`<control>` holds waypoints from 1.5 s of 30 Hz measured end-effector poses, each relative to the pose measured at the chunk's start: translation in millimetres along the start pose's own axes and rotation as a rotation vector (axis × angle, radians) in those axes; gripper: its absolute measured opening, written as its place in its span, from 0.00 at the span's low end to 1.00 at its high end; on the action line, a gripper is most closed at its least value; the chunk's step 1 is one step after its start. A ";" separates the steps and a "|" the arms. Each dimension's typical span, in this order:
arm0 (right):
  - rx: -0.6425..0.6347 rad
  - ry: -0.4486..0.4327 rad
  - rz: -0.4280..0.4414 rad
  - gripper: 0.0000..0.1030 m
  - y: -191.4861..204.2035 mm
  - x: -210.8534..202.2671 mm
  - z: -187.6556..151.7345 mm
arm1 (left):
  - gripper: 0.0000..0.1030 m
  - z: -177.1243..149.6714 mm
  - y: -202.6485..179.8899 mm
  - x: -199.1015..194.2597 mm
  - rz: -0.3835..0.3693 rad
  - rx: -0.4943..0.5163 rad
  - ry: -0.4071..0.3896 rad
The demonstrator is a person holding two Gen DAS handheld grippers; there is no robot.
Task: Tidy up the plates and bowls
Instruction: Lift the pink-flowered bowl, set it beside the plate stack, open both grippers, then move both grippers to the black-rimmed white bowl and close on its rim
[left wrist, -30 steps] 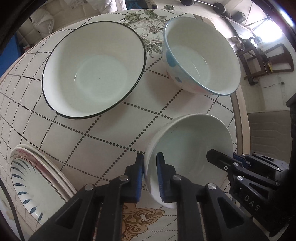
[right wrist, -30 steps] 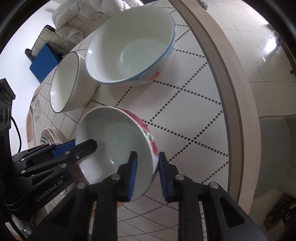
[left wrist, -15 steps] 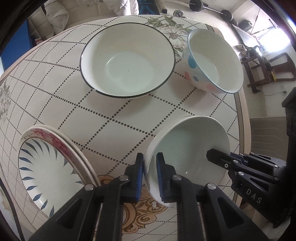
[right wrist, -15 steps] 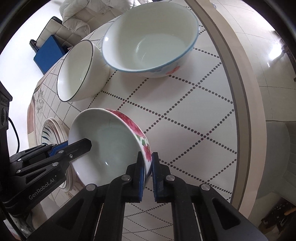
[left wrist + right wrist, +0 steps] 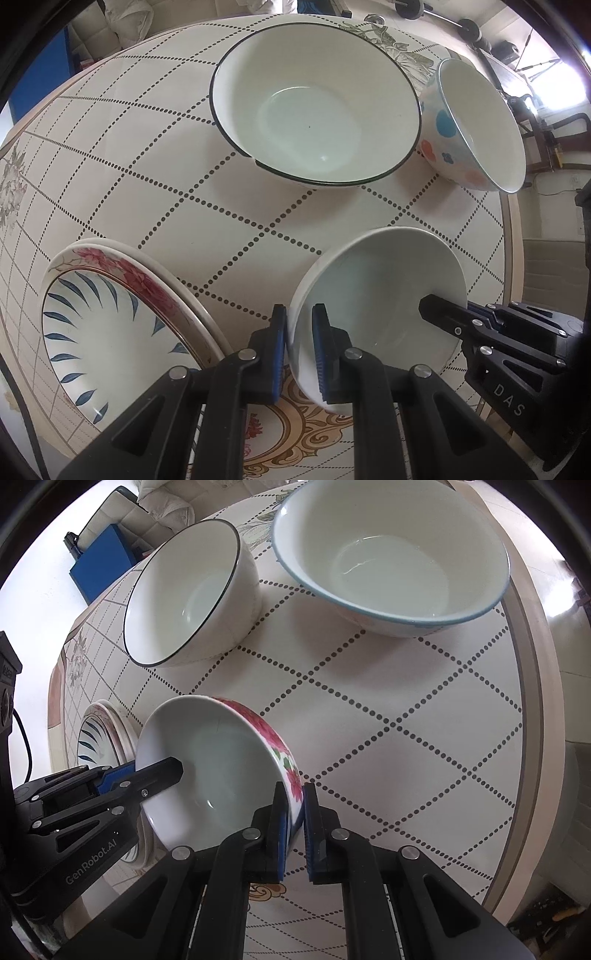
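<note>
1. Two tongs share one floral bowl (image 5: 221, 771): left tongs (image 5: 298, 354) clenched on its near-left rim, right tongs (image 5: 294, 830) clenched on the opposite rim; the bowl hangs tilted above the bench (image 5: 207, 229).
2. Plate stack (image 5: 110, 332) lies just left of the bowl; left hand nearer.
3. Black-rimmed bowl (image 5: 314, 118) and dotted bowl (image 5: 476, 129) sit beyond; all glazed, smooth, round.

Both wrist views look steeply down, close, sharing 1 floral bowl (image 5: 376, 295)
</note>
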State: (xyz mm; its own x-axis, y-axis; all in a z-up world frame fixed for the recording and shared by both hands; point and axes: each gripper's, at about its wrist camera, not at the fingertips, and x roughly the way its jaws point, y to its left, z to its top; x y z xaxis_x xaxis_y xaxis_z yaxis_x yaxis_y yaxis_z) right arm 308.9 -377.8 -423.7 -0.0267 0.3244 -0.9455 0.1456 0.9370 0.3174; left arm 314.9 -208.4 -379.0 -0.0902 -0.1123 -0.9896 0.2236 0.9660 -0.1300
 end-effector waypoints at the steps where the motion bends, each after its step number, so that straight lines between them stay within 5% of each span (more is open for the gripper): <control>1: 0.000 0.001 -0.003 0.09 -0.3 -0.7 -0.2 | 0.12 4.6 -2.6 0.7 -0.004 -0.001 0.001; 11: 0.034 0.048 0.023 0.09 -8.4 -3.4 3.0 | 0.13 13.4 -2.1 -12.9 -0.047 -0.023 0.013; 15: 0.069 0.039 0.048 0.29 -19.5 -22.9 0.8 | 0.17 7.3 2.1 -55.4 -0.061 -0.005 -0.078; 17: 0.077 0.009 0.061 0.38 -22.4 -38.9 0.1 | 0.27 11.4 4.3 -73.3 -0.076 -0.007 -0.113; 20: 0.099 -0.032 0.107 0.49 -23.3 -61.5 4.5 | 0.28 28.6 10.5 -87.4 -0.129 -0.029 -0.119; 23: 0.120 -0.067 0.172 0.63 -16.9 -76.1 16.2 | 0.28 55.7 17.1 -89.6 -0.106 -0.051 -0.128; 31: 0.210 -0.081 0.276 0.63 6.6 -63.0 59.2 | 0.28 127.5 35.2 -72.9 -0.085 -0.045 -0.084; 45: 0.281 -0.017 0.199 0.49 28.7 -13.3 105.3 | 0.28 181.8 11.0 -12.6 0.017 0.178 0.073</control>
State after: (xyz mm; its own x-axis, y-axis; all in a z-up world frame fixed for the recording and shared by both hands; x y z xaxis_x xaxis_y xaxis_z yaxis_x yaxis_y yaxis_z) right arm 417.6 -368.8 -409.6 0.0454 0.4928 -0.8690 0.4133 0.7826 0.4654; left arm 494.9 -238.7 -379.2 -0.1534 -0.0733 -0.9854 0.3929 0.9105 -0.1289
